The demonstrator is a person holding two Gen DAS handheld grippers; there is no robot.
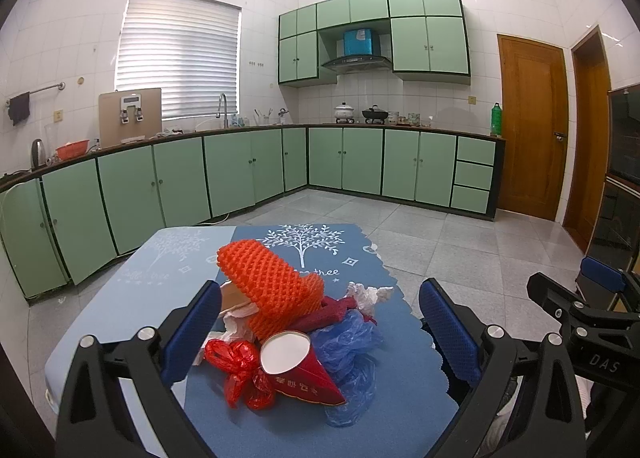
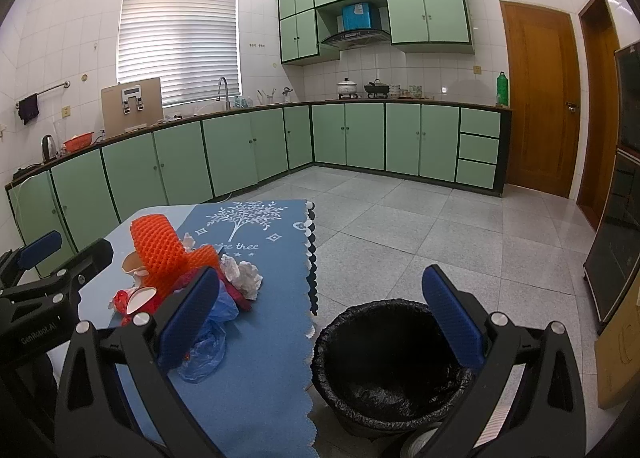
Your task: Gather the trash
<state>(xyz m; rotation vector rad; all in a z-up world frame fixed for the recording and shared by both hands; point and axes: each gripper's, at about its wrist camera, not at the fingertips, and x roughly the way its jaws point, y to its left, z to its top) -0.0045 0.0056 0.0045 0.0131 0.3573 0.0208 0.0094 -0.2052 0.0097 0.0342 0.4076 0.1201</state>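
Trash pile [image 1: 296, 334] sits on a blue table mat [image 1: 400, 378], near the table's right-hand edge; orange foam net sleeve [image 1: 276, 290] on top, red paper cup [image 1: 298, 366] tipped with mouth toward the camera, red plastic [image 1: 236, 370] to its left, blue plastic bag [image 1: 352, 354] to its right, white crumpled tissue [image 1: 366, 296] behind. Left gripper [image 1: 320, 332] open wide, nothing held, pile framed directly between its fingers and just ahead: the nearer tool by my reading. Foam sleeve's long axis runs diagonally, far-left to near-right, across the gripper's line. Right gripper [image 2: 330, 322] also spread wide and empty; pile lies to its left, black-lined bin [image 2: 394, 362] on the floor just beside the mat's scalloped edge, below and ahead. Kitchen: green cabinets [image 1: 160, 186], grey tiled floor [image 1: 460, 250], wooden door [image 1: 532, 130], blinds down
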